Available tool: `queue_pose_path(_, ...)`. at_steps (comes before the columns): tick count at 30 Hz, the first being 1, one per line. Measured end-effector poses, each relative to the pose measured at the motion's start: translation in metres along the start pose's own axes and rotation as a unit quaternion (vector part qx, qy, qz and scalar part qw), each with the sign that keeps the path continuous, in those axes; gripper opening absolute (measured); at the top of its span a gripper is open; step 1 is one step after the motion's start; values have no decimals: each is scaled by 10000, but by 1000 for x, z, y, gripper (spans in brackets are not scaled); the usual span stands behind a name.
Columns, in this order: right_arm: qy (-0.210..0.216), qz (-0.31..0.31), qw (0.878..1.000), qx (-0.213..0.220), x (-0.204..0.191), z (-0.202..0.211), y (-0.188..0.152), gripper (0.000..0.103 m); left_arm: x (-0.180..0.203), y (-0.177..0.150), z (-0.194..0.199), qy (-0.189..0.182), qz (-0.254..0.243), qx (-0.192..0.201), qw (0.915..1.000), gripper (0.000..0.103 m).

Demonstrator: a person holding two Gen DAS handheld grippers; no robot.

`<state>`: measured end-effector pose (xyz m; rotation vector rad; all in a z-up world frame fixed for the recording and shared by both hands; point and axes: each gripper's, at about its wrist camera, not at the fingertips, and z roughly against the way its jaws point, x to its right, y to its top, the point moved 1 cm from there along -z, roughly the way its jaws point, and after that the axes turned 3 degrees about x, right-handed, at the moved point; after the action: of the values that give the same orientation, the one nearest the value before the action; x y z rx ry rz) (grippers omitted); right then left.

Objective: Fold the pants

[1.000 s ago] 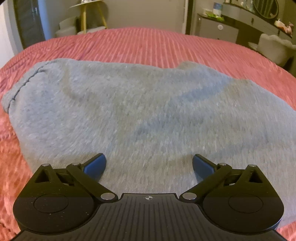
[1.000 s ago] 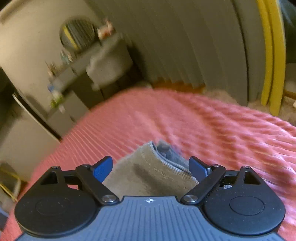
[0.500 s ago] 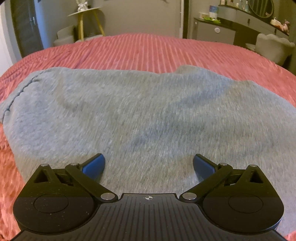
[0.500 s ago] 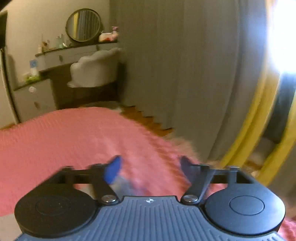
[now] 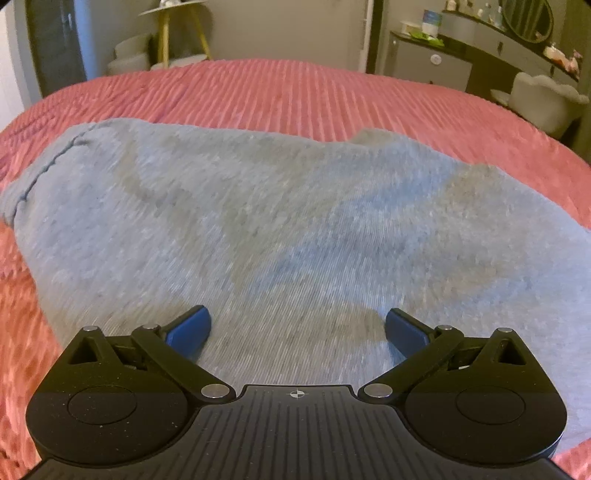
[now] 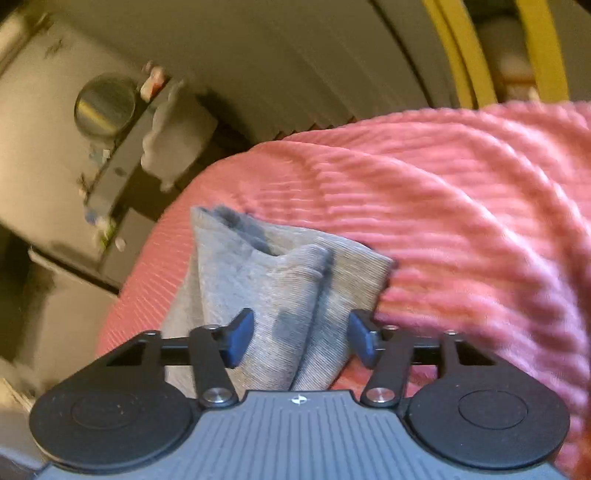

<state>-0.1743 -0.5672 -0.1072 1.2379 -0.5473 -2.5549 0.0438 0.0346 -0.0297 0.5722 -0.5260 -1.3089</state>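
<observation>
Grey pants [image 5: 258, 206] lie spread across the pink ribbed bedspread [image 5: 295, 92]. In the left wrist view my left gripper [image 5: 297, 328] hovers low over the broad grey cloth, jaws wide open and nothing between them. In the right wrist view, the ribbed cuff end of the pants [image 6: 280, 266] stands bunched up off the bedspread [image 6: 461, 203]. It reaches back between the fingers of my right gripper [image 6: 299, 339]. Those jaws are closing around the cuff, and the blue pads sit at its two sides without clearly pinching it.
A dresser with a round mirror [image 5: 528, 14] and a white padded chair [image 5: 543, 99] stand past the bed's far right corner. A yellow-legged stool [image 5: 177, 33] is at the far left. Grey curtains [image 6: 295, 55] hang beyond the bed in the right wrist view.
My right gripper swung away toward the curtains, then came back and down onto the pants' cuff end, rolled to one side with its jaws narrower. The left gripper stayed put.
</observation>
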Motion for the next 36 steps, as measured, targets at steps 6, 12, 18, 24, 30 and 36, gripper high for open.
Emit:
queue_pose_path(6, 108, -261, 9996, -86, -5, -37, 12, 18, 1, -1, 5, 34, 10, -55, 10000, 103)
queue_pose_path(12, 15, 233, 9970, 733, -15, 3, 4, 3, -2, -3, 10, 14, 185, -40, 9998, 103)
queue_pose_path(18, -560, 212, 9963, 612, 13, -3, -8, 14, 1, -3, 7, 74, 66, -34, 9999, 103)
queue_pose_path(24, -383, -117, 9976, 573, 26, 12, -10, 61, 3, -4, 6, 107, 23, -47, 9999, 103)
queue_pose_path(30, 71, -118, 9994, 333, 25, -5, -1, 64, 4, -4, 5, 111, -27, -63, 9999, 103)
queue_pose_path(36, 313, -221, 9991, 180, 23, -16, 5, 44, 4, -3, 3, 121, -30, -64, 9999, 103)
